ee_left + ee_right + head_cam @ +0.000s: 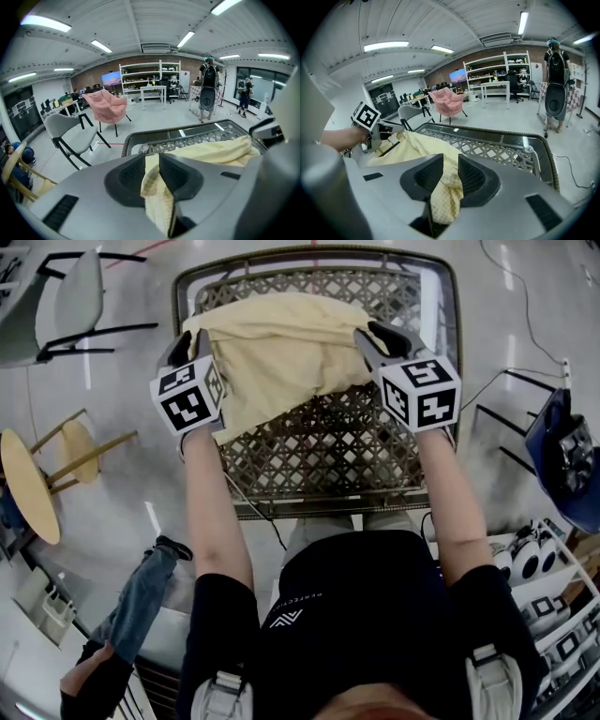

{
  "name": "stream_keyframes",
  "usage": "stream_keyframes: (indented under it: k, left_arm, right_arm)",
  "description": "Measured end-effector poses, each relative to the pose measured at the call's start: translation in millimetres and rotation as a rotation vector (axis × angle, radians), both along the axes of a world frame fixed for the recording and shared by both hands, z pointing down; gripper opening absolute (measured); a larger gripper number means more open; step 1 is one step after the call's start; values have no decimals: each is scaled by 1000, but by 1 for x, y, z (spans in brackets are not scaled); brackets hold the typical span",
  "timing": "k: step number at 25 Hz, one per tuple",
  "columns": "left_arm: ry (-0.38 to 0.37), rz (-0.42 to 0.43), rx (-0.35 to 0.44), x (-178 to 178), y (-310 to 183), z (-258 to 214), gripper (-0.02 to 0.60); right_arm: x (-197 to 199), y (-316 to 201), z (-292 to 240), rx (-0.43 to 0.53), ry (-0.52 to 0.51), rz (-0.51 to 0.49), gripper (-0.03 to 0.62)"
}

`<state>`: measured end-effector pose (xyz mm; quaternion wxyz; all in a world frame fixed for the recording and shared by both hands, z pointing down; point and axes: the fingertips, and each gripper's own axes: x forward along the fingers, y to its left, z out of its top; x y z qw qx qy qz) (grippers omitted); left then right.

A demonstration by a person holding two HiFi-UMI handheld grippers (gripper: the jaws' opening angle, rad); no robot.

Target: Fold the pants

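Pale yellow pants (281, 352) lie bunched on the far half of a wicker lattice table (319, 465). My left gripper (192, 338) is at their left end. In the left gripper view the yellow cloth (211, 150) fills the gap of this gripper (151, 161) and hangs down behind the pads. My right gripper (375, 338) is at the right end of the pants. Seen from the right gripper (450, 164), a wad of the cloth (417, 145) sits pinched between its pads. The stretch of cloth between the two grippers is raised a little off the table.
The near half of the table shows bare lattice. A grey chair (75, 296) stands at far left, a round wooden stool (28, 484) at left. A person's jeans leg (141, 596) is at lower left. A rack of gear (553, 577) stands at right.
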<state>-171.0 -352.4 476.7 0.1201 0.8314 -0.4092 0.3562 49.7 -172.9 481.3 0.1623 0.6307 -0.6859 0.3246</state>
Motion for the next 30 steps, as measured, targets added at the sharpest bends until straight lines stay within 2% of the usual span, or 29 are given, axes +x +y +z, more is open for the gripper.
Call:
stream_keyframes:
  k: [6, 14, 23, 30]
  left_arm:
    - [-3, 8, 16, -4, 12, -11, 69]
    - [-5, 92, -67, 1, 62, -3, 31]
    - [17, 178, -99, 16, 110, -14, 26]
    - [23, 166, -103, 39, 153, -25, 23]
  right_arm:
    - [-8, 5, -4, 9, -3, -8, 97]
    - [-19, 19, -10, 9, -12, -41, 66]
    - [-29, 31, -22, 12, -21, -55, 55]
    - [-26, 53, -25, 19, -52, -122, 54]
